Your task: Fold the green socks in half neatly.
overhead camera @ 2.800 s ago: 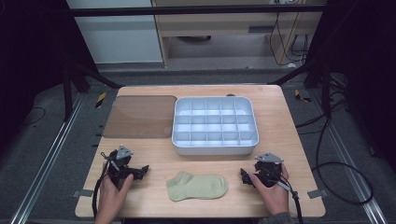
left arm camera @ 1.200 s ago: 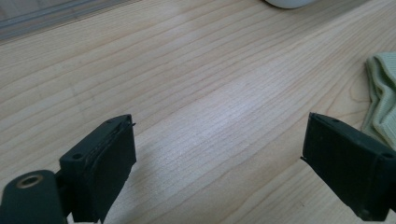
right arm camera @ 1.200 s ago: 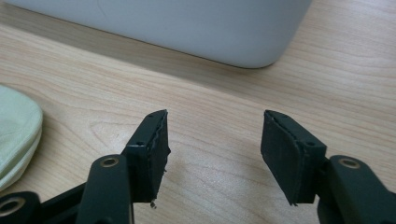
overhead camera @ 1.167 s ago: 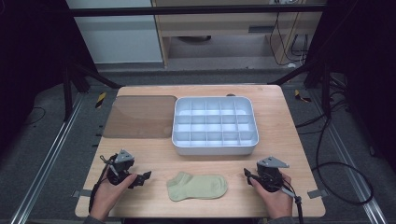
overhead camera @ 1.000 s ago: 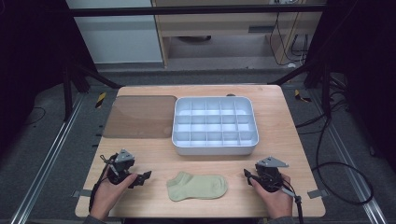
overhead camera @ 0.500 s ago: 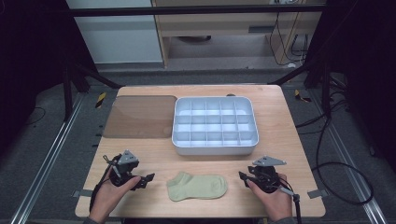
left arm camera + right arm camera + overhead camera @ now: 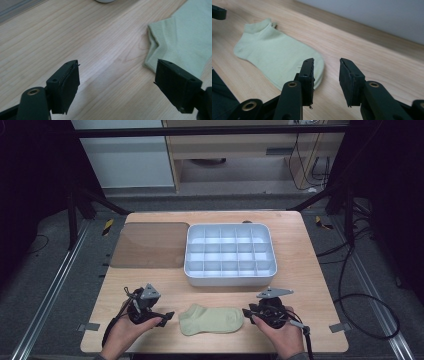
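Observation:
A pale green ankle sock (image 7: 212, 319) lies flat on the wooden table near its front edge, cuff to the left, toe to the right. My left gripper (image 7: 167, 315) sits just left of the cuff. In the left gripper view it (image 7: 117, 67) is open wide over bare wood, with the sock's cuff (image 7: 182, 32) beside the right-hand jaw; the jaws have just been closing a little. My right gripper (image 7: 247, 312) is at the toe end. It (image 7: 327, 62) is open with a narrow gap and has just been closing; bare wood lies between the jaws, and the sock's toe (image 7: 277, 57) is by the left-hand jaw.
A white compartment tray (image 7: 230, 281) stands behind the sock at the table's middle; its wall (image 7: 374, 15) is close behind my right gripper. A brown mat (image 7: 150, 245) lies at the back left. The table (image 7: 310, 285) has bare wood on the right.
Both hands have drawn in toward the sock, the left one moving right to the cuff, the right one moving left to the toe.

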